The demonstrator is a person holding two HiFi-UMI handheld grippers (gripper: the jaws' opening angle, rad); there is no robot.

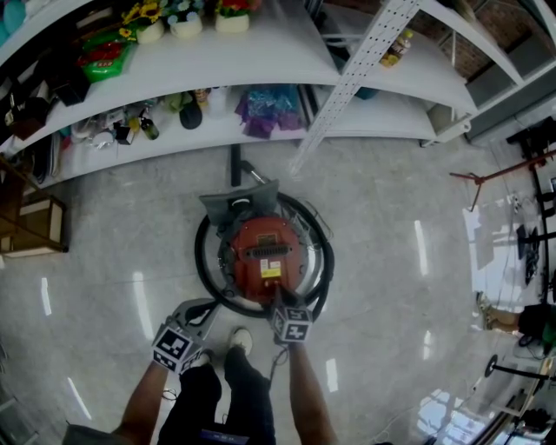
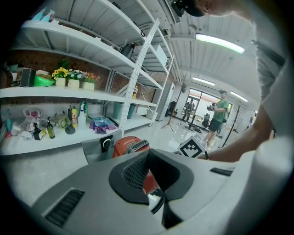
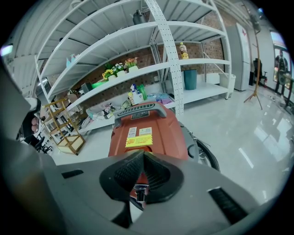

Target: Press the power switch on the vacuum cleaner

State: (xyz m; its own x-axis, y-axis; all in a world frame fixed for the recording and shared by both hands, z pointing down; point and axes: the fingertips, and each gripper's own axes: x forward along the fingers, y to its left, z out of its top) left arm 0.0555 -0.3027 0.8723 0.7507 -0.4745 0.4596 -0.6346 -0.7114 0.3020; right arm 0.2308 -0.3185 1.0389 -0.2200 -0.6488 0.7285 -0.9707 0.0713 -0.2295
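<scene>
Approach step: left gripper and right gripper, both closed and empty, hover below the central red vacuum cleaner; next, one tip must press its switch.

Tally of items: one vacuum cleaner; one black hose coiled round it; two grippers, the left gripper and the right gripper, with two marker cubes between them. The shelves held three flower pots and one lone bottle. One wooden rack was also counted.
</scene>
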